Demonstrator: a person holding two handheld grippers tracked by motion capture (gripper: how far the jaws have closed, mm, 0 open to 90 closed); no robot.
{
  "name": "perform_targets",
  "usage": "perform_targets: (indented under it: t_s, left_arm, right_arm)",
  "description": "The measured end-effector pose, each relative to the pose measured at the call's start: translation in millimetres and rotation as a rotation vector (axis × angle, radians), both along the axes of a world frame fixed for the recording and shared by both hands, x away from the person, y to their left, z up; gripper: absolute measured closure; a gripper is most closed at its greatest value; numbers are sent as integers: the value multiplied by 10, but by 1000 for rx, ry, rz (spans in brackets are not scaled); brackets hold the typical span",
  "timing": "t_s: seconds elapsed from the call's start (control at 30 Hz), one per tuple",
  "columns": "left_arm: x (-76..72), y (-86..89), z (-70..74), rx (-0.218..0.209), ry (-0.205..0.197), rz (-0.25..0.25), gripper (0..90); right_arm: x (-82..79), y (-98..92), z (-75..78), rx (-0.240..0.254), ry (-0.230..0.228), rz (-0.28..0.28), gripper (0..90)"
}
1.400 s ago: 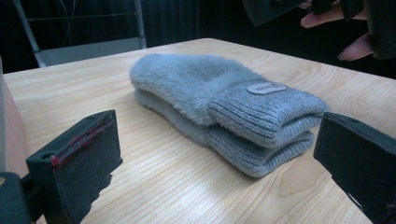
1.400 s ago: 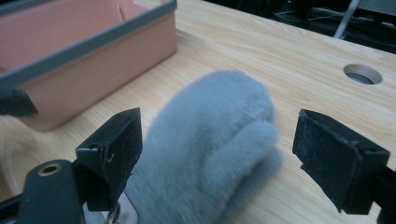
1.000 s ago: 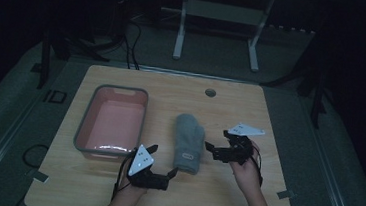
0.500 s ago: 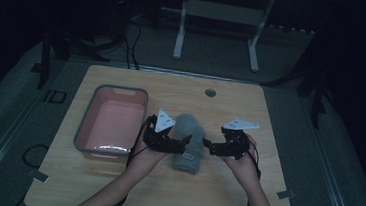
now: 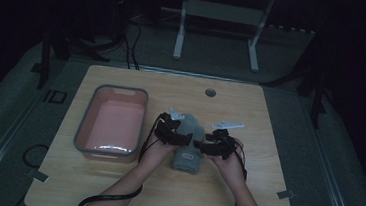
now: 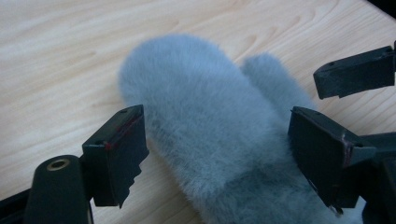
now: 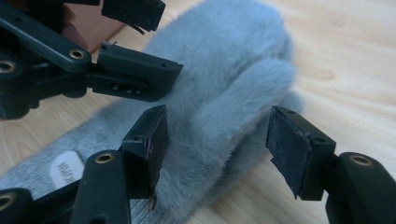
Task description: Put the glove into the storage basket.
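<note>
While the grey furry mitten [image 5: 188, 146] lies flat on the wooden table [image 5: 263, 190], just right of the pink tub [image 5: 111, 122], the left gripper [image 5: 186, 139] straddles its left side and the right gripper [image 5: 201, 145] its thumb side. Both pairs of jaws have just been closing with the mitten between them, yet the pads stand off the fur, gripping nothing.

The high view is dim and underexposed: the table [image 5: 263, 200] reads muted, the surroundings fall to near black, and fine detail is soft. Both gripper views are bright and evenly lit, with soft shadows under the grey mitten [image 6: 210, 130]. Their nearest foreground parts are slightly out of focus.
</note>
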State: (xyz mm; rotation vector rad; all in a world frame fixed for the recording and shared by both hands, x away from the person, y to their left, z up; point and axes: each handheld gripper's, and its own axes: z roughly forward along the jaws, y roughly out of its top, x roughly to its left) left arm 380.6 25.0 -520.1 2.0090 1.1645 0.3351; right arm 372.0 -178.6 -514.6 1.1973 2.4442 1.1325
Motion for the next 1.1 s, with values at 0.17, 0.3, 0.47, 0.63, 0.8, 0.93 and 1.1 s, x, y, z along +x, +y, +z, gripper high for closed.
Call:
perform_targets:
  t_s: [0.17, 0.3, 0.47, 0.63, 0.8, 0.93, 1.1]
  left_arm:
    - [55, 34, -132, -3, 53, 5, 229]
    - [76, 27, -221, -17, 81, -17, 228]
    - [108, 1, -300, -20, 108, -55, 230]
    - [147, 13, -351, -75, 147, -110, 411]
    - [174, 27, -384, -119, 173, -147, 550]
    - [164, 17, -373, -125, 166, -157, 662]
    - [149, 17, -346, -135, 154, -161, 738]
  right_arm:
    - [51, 26, -153, -43, 54, -17, 380]
    - [81, 27, -219, -54, 76, -1, 339]
    - [140, 26, -264, -56, 109, 38, 295]
    - [187, 38, -296, -48, 139, 83, 422]
    - [178, 46, -312, -28, 135, 102, 560]
    - [145, 70, -289, -44, 113, 108, 702]
    - [107, 73, -258, -49, 72, 101, 790]
